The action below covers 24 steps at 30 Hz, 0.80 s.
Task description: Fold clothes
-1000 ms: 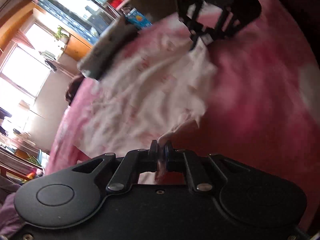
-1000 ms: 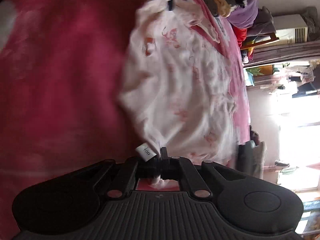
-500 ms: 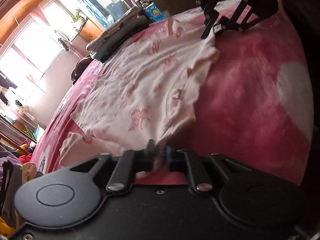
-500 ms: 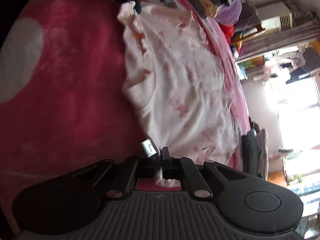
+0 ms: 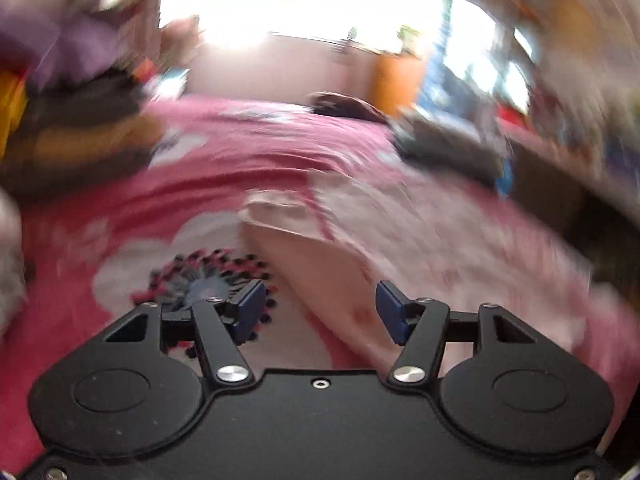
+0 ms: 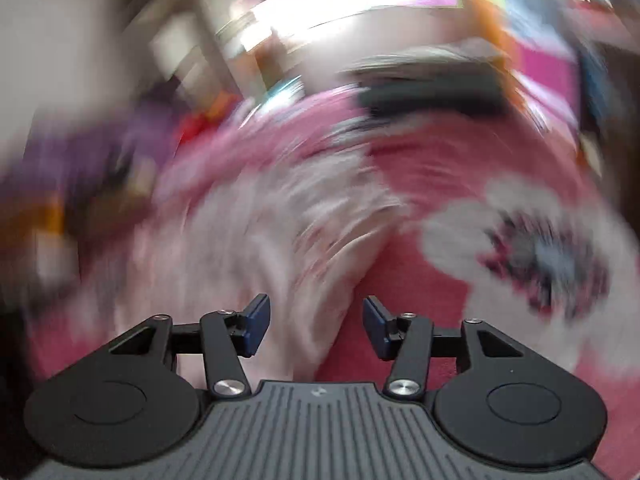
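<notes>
A pale pink printed garment lies spread on the pink bedspread, heavily blurred in both views. My left gripper is open just above the garment's near left edge, nothing between its blue pads. In the right wrist view the same garment stretches away to the left and centre. My right gripper is open over the garment's near edge, holding nothing.
A white flower print marks the bedspread beside the garment, also blurred in the right wrist view as a flower print. Dark folded clothes lie at the far right, a dark and orange pile at the far left. A bright window behind.
Both grippers let go of the garment's corners and opened. Both cameras have swung round quickly to face along the bed, and the garment now lies flat.
</notes>
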### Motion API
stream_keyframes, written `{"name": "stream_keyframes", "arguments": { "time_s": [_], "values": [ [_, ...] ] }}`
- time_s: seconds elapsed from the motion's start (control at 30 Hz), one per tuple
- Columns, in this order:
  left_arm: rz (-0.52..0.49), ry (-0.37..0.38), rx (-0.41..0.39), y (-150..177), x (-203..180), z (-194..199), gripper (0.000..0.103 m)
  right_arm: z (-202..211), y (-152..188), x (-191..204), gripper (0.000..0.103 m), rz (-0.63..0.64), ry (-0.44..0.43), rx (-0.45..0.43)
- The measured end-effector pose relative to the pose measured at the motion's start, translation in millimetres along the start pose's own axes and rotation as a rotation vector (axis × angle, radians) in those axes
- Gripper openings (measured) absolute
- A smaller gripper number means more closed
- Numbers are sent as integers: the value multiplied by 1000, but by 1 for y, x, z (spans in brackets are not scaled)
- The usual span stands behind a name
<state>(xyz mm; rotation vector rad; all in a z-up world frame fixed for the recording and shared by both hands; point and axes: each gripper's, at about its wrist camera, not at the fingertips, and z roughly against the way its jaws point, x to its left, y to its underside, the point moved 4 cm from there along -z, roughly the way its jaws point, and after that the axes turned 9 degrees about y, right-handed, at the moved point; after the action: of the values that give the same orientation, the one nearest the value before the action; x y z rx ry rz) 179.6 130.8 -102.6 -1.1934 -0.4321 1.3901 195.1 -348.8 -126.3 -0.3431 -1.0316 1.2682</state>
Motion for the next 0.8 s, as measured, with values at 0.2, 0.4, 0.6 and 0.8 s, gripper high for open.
{"name": "stream_keyframes", "arguments": {
  "time_s": [0.2,0.4,0.6,0.8],
  "values": [
    [358,37,-72,-7,54,-27,52,-35,22,-44,50,-258,-4,-91],
    [584,58,-85,-7,89,-64,51,-45,19,-19,87,-81,-38,-79],
    [606,79,-88,-20,97,-82,51,-37,16,-18,95,-51,-56,-83],
    [228,92,-81,-37,35,-94,6,-46,16,-18,95,-48,-58,-88]
  ]
}}
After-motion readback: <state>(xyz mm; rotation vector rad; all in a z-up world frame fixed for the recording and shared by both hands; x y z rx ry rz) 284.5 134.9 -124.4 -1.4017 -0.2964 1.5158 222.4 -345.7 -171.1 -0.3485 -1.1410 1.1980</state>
